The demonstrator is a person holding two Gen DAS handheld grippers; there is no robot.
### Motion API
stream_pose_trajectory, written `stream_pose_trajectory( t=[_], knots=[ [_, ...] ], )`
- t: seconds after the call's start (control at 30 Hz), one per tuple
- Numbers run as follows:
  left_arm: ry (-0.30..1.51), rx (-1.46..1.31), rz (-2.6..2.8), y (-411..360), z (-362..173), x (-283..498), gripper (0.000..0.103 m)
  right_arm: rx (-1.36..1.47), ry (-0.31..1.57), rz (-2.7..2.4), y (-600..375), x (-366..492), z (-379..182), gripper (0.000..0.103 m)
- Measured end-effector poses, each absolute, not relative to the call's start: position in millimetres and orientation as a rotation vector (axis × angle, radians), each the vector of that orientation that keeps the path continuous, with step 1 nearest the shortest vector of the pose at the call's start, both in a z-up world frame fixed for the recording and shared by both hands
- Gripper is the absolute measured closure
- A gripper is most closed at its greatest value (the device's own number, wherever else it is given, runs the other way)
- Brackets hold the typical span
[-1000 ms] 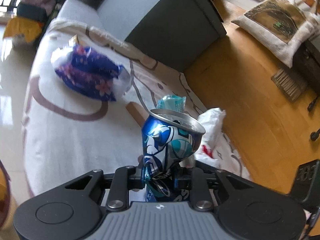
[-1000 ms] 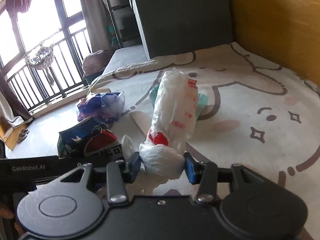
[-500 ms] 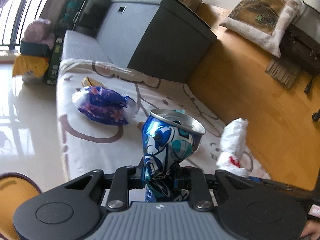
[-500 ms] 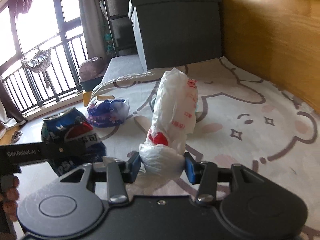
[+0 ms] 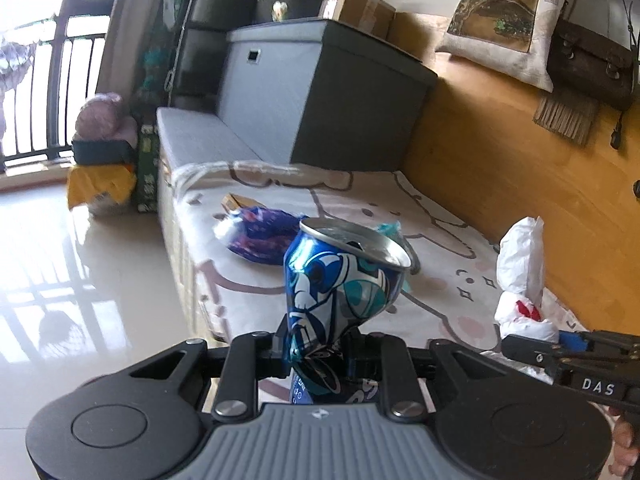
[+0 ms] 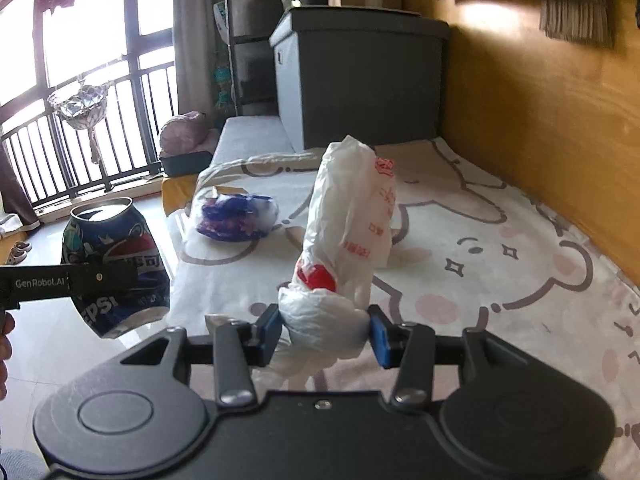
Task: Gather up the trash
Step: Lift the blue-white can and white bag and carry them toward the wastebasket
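Can (image 5: 340, 292) clamped between left hand-held gripper (image 5: 320, 350) fingers.

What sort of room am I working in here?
Likely a home living or bedroom: a low cushioned bench under a cartoon-print white blanket, a railed balcony window, and a printed cream throw pillow.

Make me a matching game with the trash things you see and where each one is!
Things:
1. crushed blue can
2. white plastic bag
3. purple flowery wrapper
4. cardboard box

Places:
a. lying on the cartoon blanket
b. on top of the grey storage bin
c. in the left gripper
d. in the right gripper

Pairs: 1-c, 2-d, 3-a, 4-b
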State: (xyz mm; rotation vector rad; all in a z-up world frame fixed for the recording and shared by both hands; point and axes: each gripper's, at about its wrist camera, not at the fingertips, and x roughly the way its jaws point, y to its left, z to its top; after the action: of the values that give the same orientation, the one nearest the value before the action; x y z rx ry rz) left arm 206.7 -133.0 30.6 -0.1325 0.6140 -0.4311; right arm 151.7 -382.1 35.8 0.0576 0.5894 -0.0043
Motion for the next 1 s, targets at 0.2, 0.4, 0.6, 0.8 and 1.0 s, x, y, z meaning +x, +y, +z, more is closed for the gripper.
stream_pose_trajectory(
  t=[0.2, 0.4, 0.6, 0.8, 1.0],
  knots=[
    [0.587, -0.132, -0.394, -103.4, 41.1, 193.9, 0.079, 0.047, 0.565, 0.022, -352.6, 149.1, 45.7, 0.056],
    [0.582, -0.137, -0.333, -65.7, 42.8, 187.7, 0.079, 0.028, 0.554, 0.083, -313.1, 156.6, 49.7, 0.056],
    [0.604, -0.139, -0.248, -21.0, 35.7, 188.6, 0.079, 0.016, 0.573, 0.154, -270.7, 173.3, 42.6, 0.056],
    [0.631, -0.142, -0.169, 18.4, 25.0, 195.9, 0.079, -0.004, 0.599, 0.224, -226.9, 193.6, 31.3, 0.056],
    [0.666, -0.159, -0.105, 50.6, 3.3, 206.9, 0.079, -0.022, 0.642, 0.275, -186.3, 215.6, 10.9, 0.056]
  ],
)
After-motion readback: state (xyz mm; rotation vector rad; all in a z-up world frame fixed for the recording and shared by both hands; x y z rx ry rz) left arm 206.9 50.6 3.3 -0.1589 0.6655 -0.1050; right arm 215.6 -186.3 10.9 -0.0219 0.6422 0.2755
